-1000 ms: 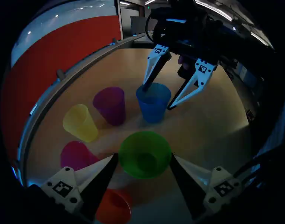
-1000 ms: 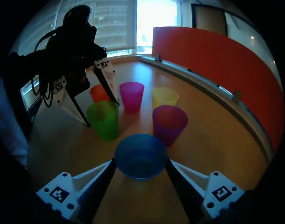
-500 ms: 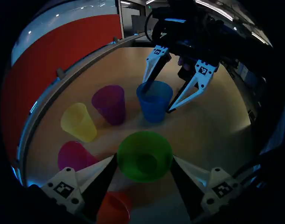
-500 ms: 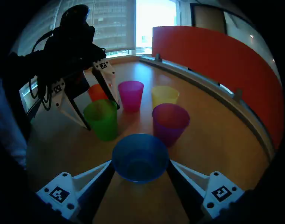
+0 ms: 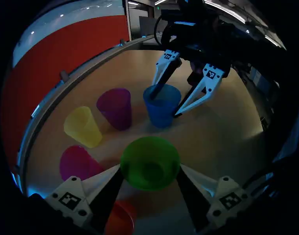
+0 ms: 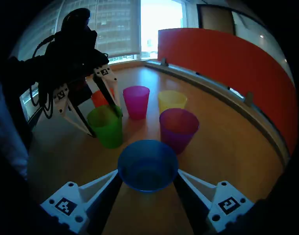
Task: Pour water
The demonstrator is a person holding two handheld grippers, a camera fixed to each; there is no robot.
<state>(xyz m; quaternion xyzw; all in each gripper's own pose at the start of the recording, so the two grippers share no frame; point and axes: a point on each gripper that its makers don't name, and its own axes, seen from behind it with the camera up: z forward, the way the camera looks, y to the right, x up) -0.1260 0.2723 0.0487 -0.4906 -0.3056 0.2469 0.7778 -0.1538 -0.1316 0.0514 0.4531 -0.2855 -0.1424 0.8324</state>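
Grasp looks done — left gripper (image 5: 149,169) fingers clamped on the green cup (image 5: 150,162), right gripper (image 6: 147,173) on the blue cup (image 6: 148,165), both over the desk (image 6: 227,149) — next, lift one and tip it over the other

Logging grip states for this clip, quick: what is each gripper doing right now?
The left gripper is shut on the green cup.
The right gripper is shut on the blue cup.
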